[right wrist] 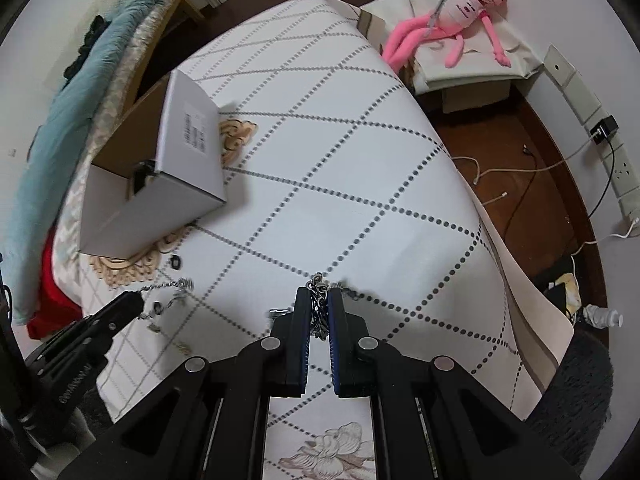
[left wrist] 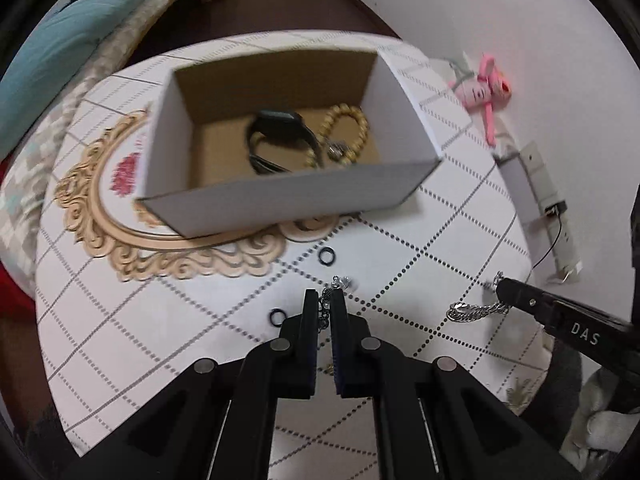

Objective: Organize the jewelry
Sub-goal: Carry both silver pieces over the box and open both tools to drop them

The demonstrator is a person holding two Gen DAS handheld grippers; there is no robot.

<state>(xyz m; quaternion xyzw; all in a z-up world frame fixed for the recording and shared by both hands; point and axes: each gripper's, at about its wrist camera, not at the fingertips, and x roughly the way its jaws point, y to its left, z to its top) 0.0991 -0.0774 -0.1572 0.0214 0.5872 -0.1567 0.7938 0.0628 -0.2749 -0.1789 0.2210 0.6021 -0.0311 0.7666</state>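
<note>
An open white cardboard box [left wrist: 280, 188] stands on the table; it holds a black watch [left wrist: 280, 132] and a gold bead bracelet [left wrist: 352, 128]. My left gripper [left wrist: 325, 300] is shut on a thin silver chain [left wrist: 338, 282], low over the table in front of the box. My right gripper [right wrist: 319, 298] is shut on a thick silver link chain [right wrist: 318, 310]; in the left wrist view that chain [left wrist: 476, 311] hangs from the right gripper's tip [left wrist: 505, 286]. Two small black rings [left wrist: 326, 257] [left wrist: 276, 317] lie on the cloth near the left gripper.
The table has a white cloth with dotted diamond lines [right wrist: 360, 184] and a gold ornamental print [left wrist: 120, 240]. A pink plush toy [right wrist: 460, 12] lies on a cloth-covered box beyond. Cables and a power strip [right wrist: 600, 152] are on the floor to the right. A bed with a teal blanket [left wrist: 60, 40] is at the left.
</note>
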